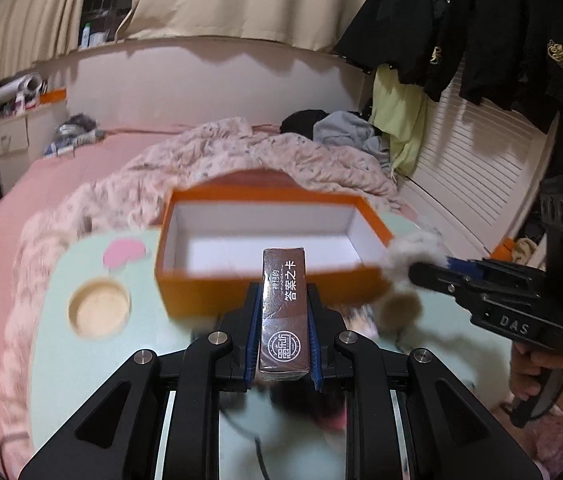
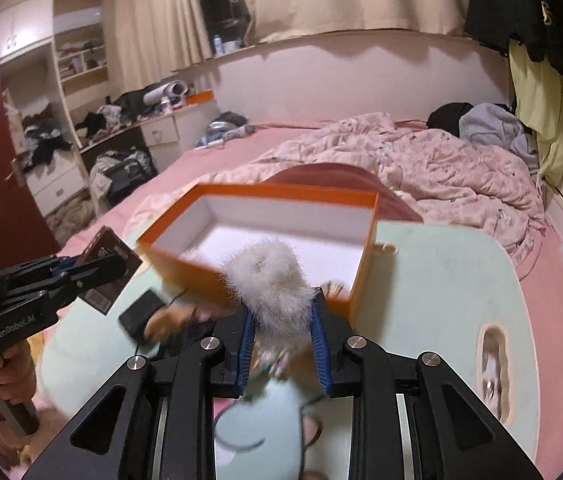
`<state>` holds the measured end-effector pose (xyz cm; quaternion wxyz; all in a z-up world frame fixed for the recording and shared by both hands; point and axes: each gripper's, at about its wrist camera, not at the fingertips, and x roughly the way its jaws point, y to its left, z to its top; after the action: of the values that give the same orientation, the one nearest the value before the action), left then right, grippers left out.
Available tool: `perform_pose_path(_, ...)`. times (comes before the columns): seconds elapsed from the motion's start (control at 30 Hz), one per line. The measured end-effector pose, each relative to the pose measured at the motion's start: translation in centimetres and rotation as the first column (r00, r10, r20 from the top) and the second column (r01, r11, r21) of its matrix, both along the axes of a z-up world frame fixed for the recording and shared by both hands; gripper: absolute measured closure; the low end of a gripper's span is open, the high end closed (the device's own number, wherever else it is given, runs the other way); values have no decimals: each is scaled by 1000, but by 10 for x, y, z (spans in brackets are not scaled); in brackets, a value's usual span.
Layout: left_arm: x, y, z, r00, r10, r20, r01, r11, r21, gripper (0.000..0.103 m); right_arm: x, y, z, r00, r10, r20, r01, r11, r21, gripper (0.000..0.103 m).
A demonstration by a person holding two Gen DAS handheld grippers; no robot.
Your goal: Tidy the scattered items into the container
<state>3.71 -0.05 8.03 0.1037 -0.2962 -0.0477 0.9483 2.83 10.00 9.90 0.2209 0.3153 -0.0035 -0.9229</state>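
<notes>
Pale green tabletop [image 1: 61,360] over pink bed. Open orange rectangular cardboard box [image 1: 201,296], white inside, nothing in it yet, dead ahead of both tools, long axis across the view. Left gripper [image 1: 283,328] clenched on brown wrapped card pack [image 1: 284,312], pack's long axis pointing straight at box, tip over near wall. Right gripper [image 2: 283,320] clamped on white fluffy pom-pom [image 2: 269,280], at box's right corner. Looks like left nearer to drop. More small clutter on table below, blurred.

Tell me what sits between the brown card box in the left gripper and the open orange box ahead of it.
Nothing shows there: in the left wrist view, the brown card box, clamped in the left gripper, already overlaps the orange box's near wall. Their depth gap cannot be judged.
</notes>
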Motion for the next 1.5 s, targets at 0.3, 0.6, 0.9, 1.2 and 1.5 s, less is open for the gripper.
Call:
perform_pose_path(0.3,-96,4,-3,992,-6,127,3,1000,26,82,-56,-22,-2,999,-40,12,39,998,53,77)
perform_pose_path(0.6,-108,-8,-19,985,55,161,-68,995,78,44,-75,-30,-3,994,-103,-26,105,992,70,50)
perform_pose_path(0.9,-40,-27,-5,992,54,115,-65,993,94,44,-9,-18,1,997,-81,-12,82,996,36,49)
perform_pose_path(1.2,39,-11,-46,987,46,155,-46,999,-5,44,57,-6,-45,988,-147,53,139,983,124,36)
perform_pose_path(1.5,49,-24,-86,964,86,253,-100,994,42,44,60,-11,-81,976,-181,121,154,967,205,35)
